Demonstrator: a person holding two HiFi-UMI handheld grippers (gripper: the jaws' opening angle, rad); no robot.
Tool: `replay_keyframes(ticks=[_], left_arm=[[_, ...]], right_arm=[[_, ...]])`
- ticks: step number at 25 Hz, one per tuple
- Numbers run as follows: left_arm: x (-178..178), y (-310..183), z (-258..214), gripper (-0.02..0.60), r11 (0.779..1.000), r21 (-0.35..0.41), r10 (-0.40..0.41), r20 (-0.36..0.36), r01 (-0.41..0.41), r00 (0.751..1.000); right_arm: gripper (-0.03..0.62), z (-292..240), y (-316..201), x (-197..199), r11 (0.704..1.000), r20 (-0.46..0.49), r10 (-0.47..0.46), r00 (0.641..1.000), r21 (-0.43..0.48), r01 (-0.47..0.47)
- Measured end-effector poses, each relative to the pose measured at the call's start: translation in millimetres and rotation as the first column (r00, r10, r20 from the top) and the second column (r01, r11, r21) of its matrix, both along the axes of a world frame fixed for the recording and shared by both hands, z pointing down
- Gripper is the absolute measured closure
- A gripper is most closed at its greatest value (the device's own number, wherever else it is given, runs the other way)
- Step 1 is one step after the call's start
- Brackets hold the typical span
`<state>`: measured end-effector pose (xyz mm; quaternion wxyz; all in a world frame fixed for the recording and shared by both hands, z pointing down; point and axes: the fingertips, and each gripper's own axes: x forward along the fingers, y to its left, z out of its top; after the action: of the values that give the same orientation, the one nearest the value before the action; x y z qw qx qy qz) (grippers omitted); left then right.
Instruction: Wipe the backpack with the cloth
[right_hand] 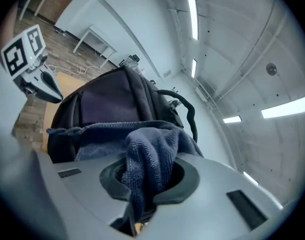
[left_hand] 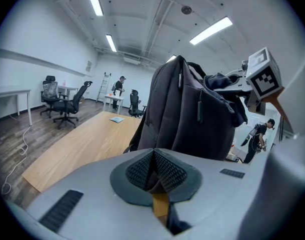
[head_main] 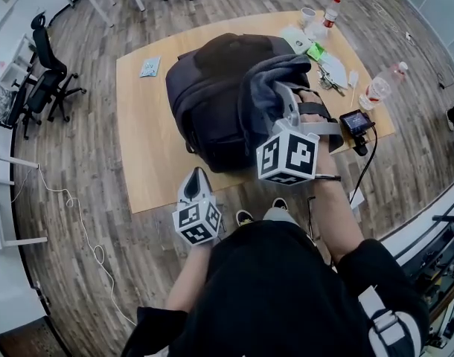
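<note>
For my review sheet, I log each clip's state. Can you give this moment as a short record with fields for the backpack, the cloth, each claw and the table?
backpack: dark, standing upright on the table
cloth: grey-blue, bunched, lying against the backpack's upper right side
right claw: closed on the cloth
left claw: shut, nothing in it, apart from the backpack near the table's front edge
table: light wood, with a bottle and small clutter at its far right
</note>
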<state>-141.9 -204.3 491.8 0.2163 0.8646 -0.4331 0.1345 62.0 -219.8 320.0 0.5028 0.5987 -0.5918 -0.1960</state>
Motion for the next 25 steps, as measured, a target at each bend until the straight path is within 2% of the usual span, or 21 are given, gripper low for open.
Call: replay_keyframes(ticks=[1,3,4,6,7,8,9,10,11,13,16,18,20,21,23,25], left_arm=[[-0.7,0.6,-0.3,0.566,1.000,-0.001,-0.002,0.001,0.002,1.000],[-1.7,1.6,-2.1,0.566,1.000,-0.001,-0.003,0.000,0.003,1.000],[-1.7,1.8,-3.1,0.567,1.000,0.000,-0.003,-0.001,0.003,1.000],[-1.1,1.8,-3.7,0.568,1.000,0.002,-0.001,0.001,0.001,1.000],[-0.4,1.8,-3.3,0.567,1.000,0.001,0.000,0.002,0.000,1.000],[0.5,1.8,-2.8,0.566,1.000,0.001,0.000,0.002,0.000,1.000],[1.5,2.0,-2.2,0.567,1.000,0.002,0.001,0.003,-0.001,1.000],[2.3,2.3,-1.6,0.567,1.000,0.002,0.002,0.003,-0.002,1.000],[2.9,2.5,-1.0,0.566,1.000,0.002,0.003,0.003,-0.003,1.000],[3.5,3.4,-0.4,0.568,1.000,0.001,0.005,0.003,-0.005,1.000],[4.4,4.9,-0.4,0.567,1.000,-0.002,0.007,0.003,-0.007,1.000],[3.9,4.6,0.1,0.567,1.000,-0.002,0.005,0.004,-0.005,1.000],[3.0,3.3,0.6,0.568,1.000,-0.003,0.001,0.004,-0.001,1.000],[2.7,2.6,0.5,0.567,1.000,-0.003,-0.001,0.004,0.001,1.000],[3.2,1.7,0.4,0.567,1.000,-0.004,-0.001,0.006,0.001,1.000],[4.5,1.6,-0.1,0.566,1.000,-0.007,0.002,0.007,-0.002,1.000]], right_arm=[[0.533,1.7,0.2,-3.8,1.000,0.036,-0.008,0.999,0.002,0.008],[0.540,0.9,2.2,-14.6,0.999,0.158,-0.037,0.987,0.017,0.035],[0.542,-1.1,3.8,-22.8,0.998,0.247,-0.069,0.967,0.024,0.066],[0.542,-4.6,7.8,-39.1,0.990,0.409,-0.137,0.902,0.024,0.139],[0.540,-4.8,9.6,-41.2,0.988,0.434,-0.144,0.889,0.011,0.155],[0.539,-4.6,11.0,-37.1,0.990,0.401,-0.130,0.907,-0.006,0.144],[0.516,-4.5,12.1,-27.5,0.994,0.312,-0.096,0.945,-0.022,0.108],[0.431,-4.4,13.4,-15.8,0.998,0.192,-0.051,0.980,-0.035,0.058],[0.398,-3.9,15.0,-6.1,0.999,0.085,-0.009,0.996,-0.047,0.013],[0.351,-4.8,18.9,2.1,0.997,-0.027,0.038,0.999,-0.060,-0.039],[0.319,-9.9,26.8,3.5,0.996,-0.085,0.053,0.995,-0.071,-0.059],[0.315,-3.8,36.1,0.5,0.987,-0.060,0.032,0.998,-0.155,-0.041],[0.315,3.7,47.4,-1.0,0.965,-0.023,0.022,0.999,-0.262,-0.027],[0.315,2.5,51.4,0.4,0.958,-0.019,0.027,0.999,-0.284,-0.032],[0.315,-9.9,53.2,6.5,0.966,-0.036,0.053,0.998,-0.253,-0.060],[0.315,-24.5,48.2,12.0,0.980,-0.061,0.073,0.996,-0.179,-0.082]])
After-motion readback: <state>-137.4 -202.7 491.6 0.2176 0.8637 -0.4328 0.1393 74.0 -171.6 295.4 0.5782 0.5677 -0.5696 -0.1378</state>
